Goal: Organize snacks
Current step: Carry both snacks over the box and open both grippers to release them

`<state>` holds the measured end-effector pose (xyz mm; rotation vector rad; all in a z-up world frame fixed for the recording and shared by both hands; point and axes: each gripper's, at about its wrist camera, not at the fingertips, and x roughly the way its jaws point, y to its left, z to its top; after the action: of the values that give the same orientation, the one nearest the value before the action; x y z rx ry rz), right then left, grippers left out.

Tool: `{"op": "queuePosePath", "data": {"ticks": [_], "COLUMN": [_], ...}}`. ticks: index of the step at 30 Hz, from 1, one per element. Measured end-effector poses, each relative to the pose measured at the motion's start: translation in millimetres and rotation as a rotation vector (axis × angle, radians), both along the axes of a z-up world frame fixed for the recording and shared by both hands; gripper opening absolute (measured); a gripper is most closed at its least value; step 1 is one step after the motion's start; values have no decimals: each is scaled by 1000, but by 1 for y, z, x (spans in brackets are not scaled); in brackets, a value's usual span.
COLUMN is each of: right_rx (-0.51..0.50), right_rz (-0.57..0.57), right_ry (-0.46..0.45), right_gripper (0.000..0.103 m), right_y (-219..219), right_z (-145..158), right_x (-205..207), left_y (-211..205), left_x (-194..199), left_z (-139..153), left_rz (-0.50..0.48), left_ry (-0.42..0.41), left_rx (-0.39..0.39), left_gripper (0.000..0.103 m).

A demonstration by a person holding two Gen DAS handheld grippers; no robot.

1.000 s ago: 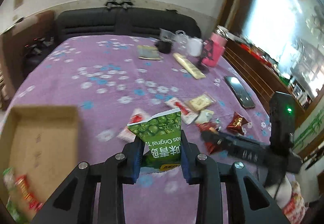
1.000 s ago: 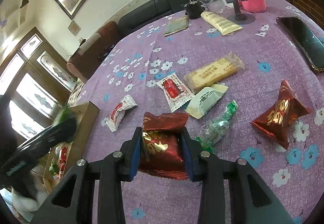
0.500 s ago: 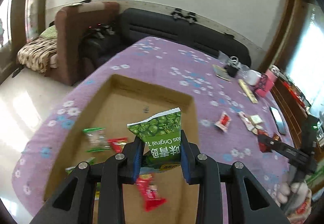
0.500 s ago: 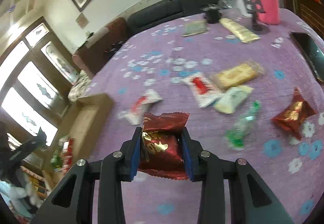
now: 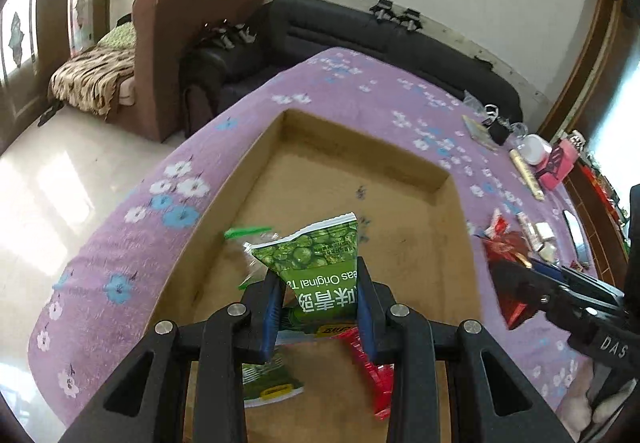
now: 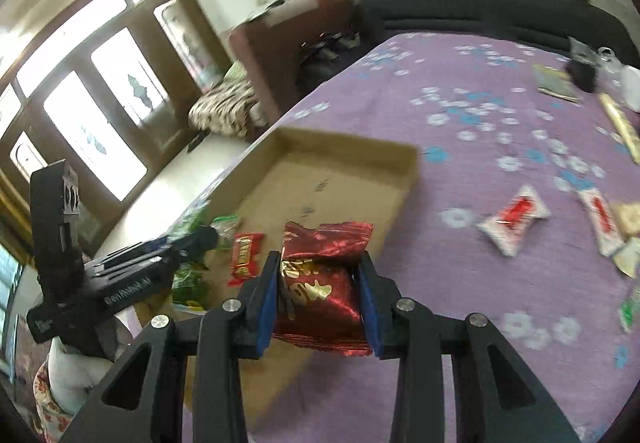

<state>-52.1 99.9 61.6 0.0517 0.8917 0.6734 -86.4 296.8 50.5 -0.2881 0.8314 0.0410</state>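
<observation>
My left gripper [image 5: 318, 303] is shut on a green pea snack packet [image 5: 320, 267] and holds it above the near part of the open cardboard box [image 5: 360, 115]. A red packet [image 5: 372, 375] and another green packet [image 5: 268, 375] lie in the box below it. My right gripper [image 6: 320, 299] is shut on a dark red foil packet [image 6: 320, 283] over the box's right edge [image 6: 400, 179]. The left gripper also shows in the right wrist view [image 6: 192, 239], and the right gripper in the left wrist view [image 5: 520, 283].
The box sits on a purple flowered tablecloth [image 5: 120, 243] near the table's left edge. Loose snacks [image 6: 512, 219] lie to the right on the cloth. A phone [image 5: 576, 235], pink bottle [image 5: 560, 167] and cup stand at the far right. Sofas stand behind the table.
Both grippers have swung left from the loose snacks toward the box, each keeping its packet. The left gripper has come lower and closer over the box floor.
</observation>
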Motion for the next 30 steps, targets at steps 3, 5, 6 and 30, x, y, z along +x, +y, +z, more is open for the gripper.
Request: {"op": "queuePosePath", "data": {"ticks": [3,5,6,30], "right_rx": [-34,-64,-75,-43], "right_rz": [21,30,34,-32], "right_ry": [23,23,23,-110], "right_gripper": [35,35,35,52], "right_y": [24,35,38,0], "right_z": [-11,-17,-19,6], "right_x": [5,7,10,-27], "left_y": [1,-1,-2,-15], "left_x": [1,1,1,-40], "left_z": [-8,-11,-13,50], "left_rz": [1,-4,-7,-67], "left_ry": [22,32,42,-217], "left_rx": [-1,9,14,-168], "left_gripper": [34,34,34,78]}}
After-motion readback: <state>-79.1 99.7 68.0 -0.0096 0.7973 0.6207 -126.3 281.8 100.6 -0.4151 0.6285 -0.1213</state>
